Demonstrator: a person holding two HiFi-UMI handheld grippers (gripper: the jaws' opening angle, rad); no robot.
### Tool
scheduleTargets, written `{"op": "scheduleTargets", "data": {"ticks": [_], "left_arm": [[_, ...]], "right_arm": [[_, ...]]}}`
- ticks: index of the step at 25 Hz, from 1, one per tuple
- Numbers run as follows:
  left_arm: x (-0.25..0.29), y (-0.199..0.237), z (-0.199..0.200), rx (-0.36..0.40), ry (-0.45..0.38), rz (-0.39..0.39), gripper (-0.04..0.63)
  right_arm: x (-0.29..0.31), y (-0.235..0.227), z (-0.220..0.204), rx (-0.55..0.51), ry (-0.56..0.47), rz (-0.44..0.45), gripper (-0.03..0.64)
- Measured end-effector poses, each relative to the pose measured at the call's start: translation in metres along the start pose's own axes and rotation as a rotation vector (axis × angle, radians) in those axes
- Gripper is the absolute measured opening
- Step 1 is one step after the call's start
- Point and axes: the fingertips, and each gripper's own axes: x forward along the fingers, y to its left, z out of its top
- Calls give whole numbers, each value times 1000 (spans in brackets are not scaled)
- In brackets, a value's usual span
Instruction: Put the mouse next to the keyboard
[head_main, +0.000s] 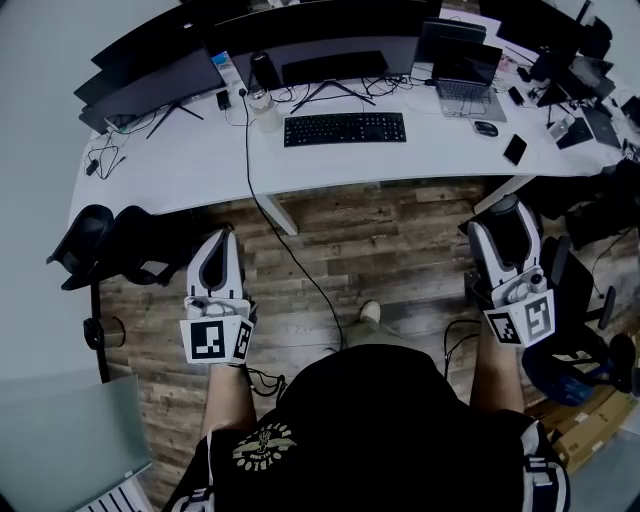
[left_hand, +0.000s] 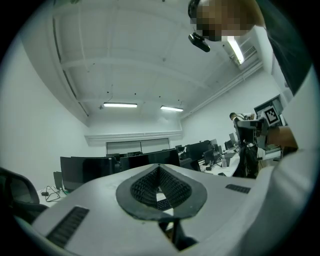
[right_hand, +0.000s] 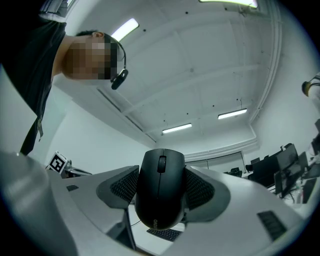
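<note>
Wooden floor lies under both grippers in the head view. The white desk stands farther off, with the keyboard at its middle below dark monitors that the top edge cuts off. A laptop and a small second mouse lie at the far right of the desk. The left gripper and the right gripper hang over the floor near the person, well apart from the desk. From above, the mouse in the right claw is only a dark shape, hard to tell from the jaws.

The left gripper view shows its jaws pressed together with nothing between them. The claw's pale body hides most of the desk, and the monitors stand beyond.

The right gripper view shows the jaws pinching the black mouse by its sides, its wheel towards the camera. The mouse covers the inner faces of the pads, and a strip of the keyboard shows below it.
</note>
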Motion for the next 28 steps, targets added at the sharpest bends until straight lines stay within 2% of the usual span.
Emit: {"op": "scheduleTargets", "data": {"ticks": [9, 18, 28], "left_arm": [[50, -10, 14, 0, -28, -1, 2], [73, -10, 20, 8, -46, 65, 2], [86, -8, 4, 2, -2, 76, 2]], "right_arm": [[20, -45, 2, -4, -5, -12, 287], [40, -75, -1, 8, -27, 36, 287], [58, -93, -23, 55, 1, 38, 287]]}}
